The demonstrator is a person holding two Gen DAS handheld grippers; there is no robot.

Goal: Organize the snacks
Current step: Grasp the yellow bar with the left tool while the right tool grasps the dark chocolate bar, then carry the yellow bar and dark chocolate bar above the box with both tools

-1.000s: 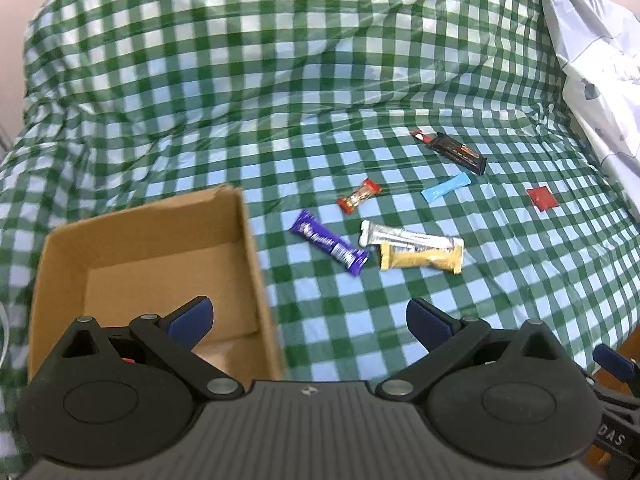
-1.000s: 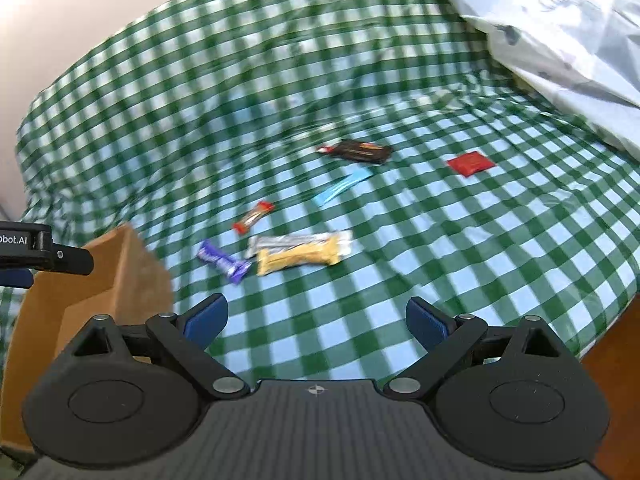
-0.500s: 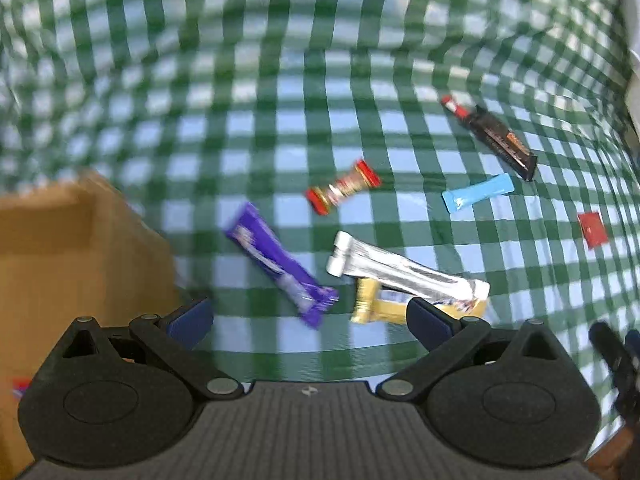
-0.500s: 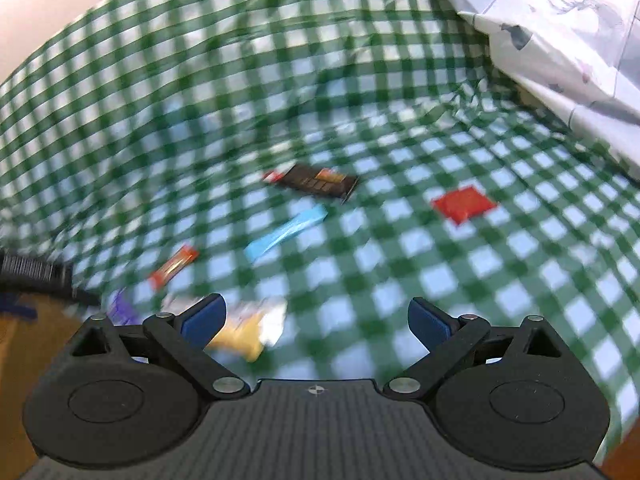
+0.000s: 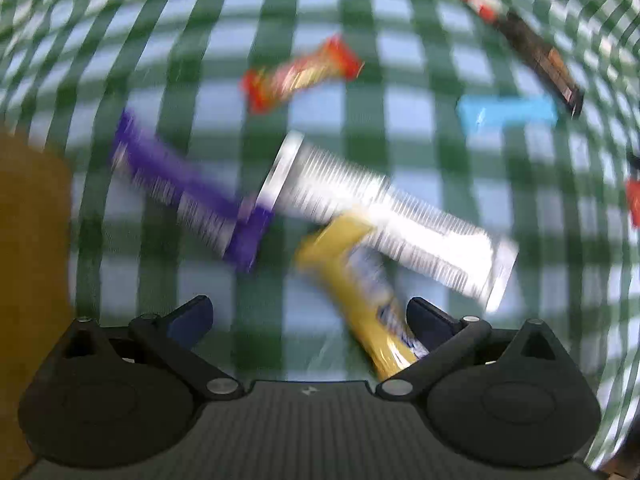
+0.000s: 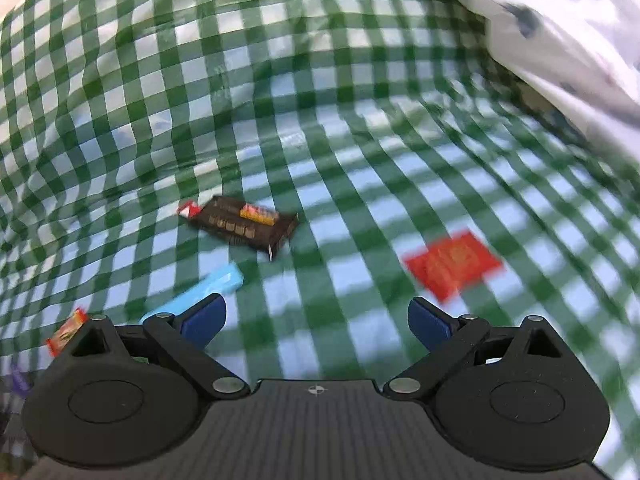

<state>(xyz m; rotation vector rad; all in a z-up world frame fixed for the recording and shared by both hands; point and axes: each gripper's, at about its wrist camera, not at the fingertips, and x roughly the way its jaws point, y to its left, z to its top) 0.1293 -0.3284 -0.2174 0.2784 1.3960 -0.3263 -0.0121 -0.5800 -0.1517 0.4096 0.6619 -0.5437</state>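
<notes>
In the blurred left wrist view my left gripper (image 5: 308,320) hangs open low over the snacks. A yellow bar (image 5: 356,280) runs under its right finger, half under a silver bar (image 5: 384,212). A purple bar (image 5: 188,192) lies to the left, a red-and-yellow candy (image 5: 300,74) beyond. The cardboard box (image 5: 32,240) edges the left side. My right gripper (image 6: 316,316) is open over bare cloth, between a light blue stick (image 6: 200,292) and a red square packet (image 6: 452,266). A dark brown bar (image 6: 244,226) lies further off.
Everything lies on a green-and-white checked cloth (image 6: 320,100) with folds at the back. A pale printed fabric (image 6: 560,32) is heaped at the far right. The blue stick (image 5: 506,114), brown bar (image 5: 536,54) and red packet (image 5: 634,200) sit to the right in the left wrist view.
Both grippers have moved forward and down toward the snacks. The left one left the box behind and now stands over the yellow bar. The right one closed in on the blue stick and red packet.
</notes>
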